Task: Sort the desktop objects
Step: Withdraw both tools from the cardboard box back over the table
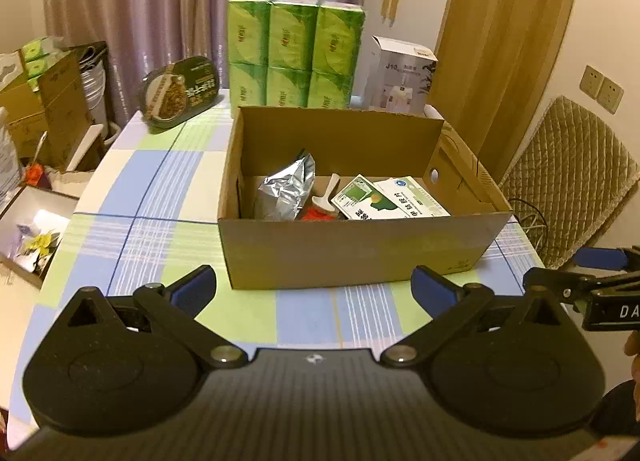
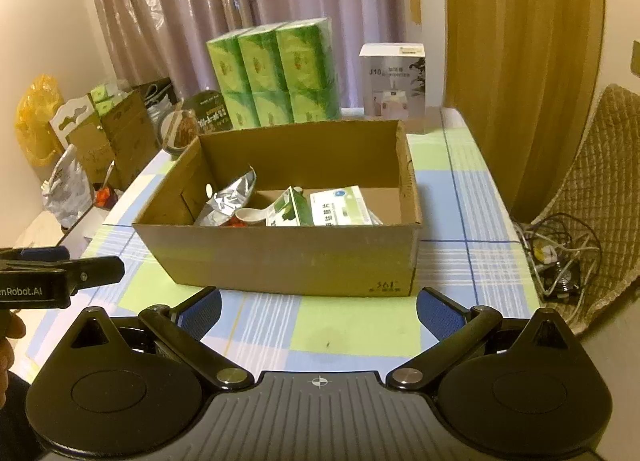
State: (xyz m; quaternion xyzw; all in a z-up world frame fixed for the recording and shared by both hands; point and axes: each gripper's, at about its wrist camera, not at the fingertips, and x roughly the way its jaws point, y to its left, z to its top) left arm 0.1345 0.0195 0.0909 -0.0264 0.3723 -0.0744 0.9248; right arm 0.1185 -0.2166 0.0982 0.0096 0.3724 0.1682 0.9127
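Observation:
An open cardboard box (image 1: 352,253) (image 2: 288,257) stands on the checked tablecloth. Inside lie a silver foil pouch (image 1: 286,189) (image 2: 232,201), a white spoon (image 1: 326,197) (image 2: 250,215), a small red item (image 1: 318,215), a green-and-white carton (image 1: 354,199) (image 2: 290,209) and a white medicine box (image 1: 416,197) (image 2: 340,209). My left gripper (image 1: 314,291) hangs open in front of the box's near wall, nothing between its blue pads. My right gripper (image 2: 318,311) is likewise open and empty, just short of the box. Each gripper shows at the edge of the other's view.
Behind the box stand stacked green tissue packs (image 1: 294,57) (image 2: 276,77), a white appliance carton (image 1: 400,77) (image 2: 394,81) and a dark oval food tray (image 1: 182,91) (image 2: 196,119). Cardboard boxes and bags (image 1: 44,109) crowd the floor left. A quilted chair (image 1: 572,181) and cables (image 2: 560,257) lie right.

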